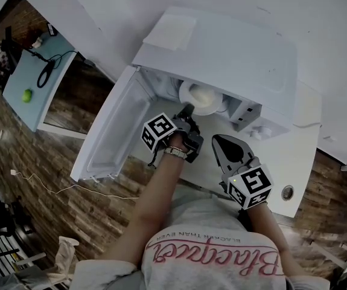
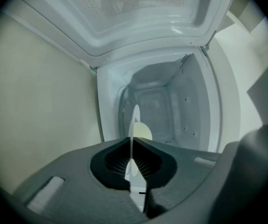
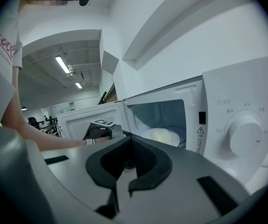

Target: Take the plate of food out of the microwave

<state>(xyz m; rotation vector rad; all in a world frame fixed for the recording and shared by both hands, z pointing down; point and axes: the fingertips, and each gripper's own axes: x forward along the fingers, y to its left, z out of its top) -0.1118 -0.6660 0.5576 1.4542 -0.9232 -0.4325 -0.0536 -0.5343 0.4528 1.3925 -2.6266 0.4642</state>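
The microwave (image 1: 221,47) stands on a white desk (image 1: 306,156) with its door (image 1: 110,132) swung wide open toward 8 o'clock in the head view. The plate (image 1: 200,98) sits inside the cavity, just past the front opening, with a pale mound of food (image 1: 202,94) on it. The left claw (image 1: 187,109) reaches into the opening from 6 o'clock and is clamped on the plate's near rim. In the left gripper view the rim (image 2: 134,120) runs edge-on between the closed jaws, and the food (image 2: 144,132) lies just beyond them at 1 o'clock. The right claw (image 1: 216,139) hangs outside the microwave, at 4 o'clock from the left claw and in front of the control panel. Its jaws are together with nothing between them. In the right gripper view the plate (image 3: 164,135) shows in the cavity at 1 o'clock, and a dial (image 3: 245,136) at 3 o'clock.
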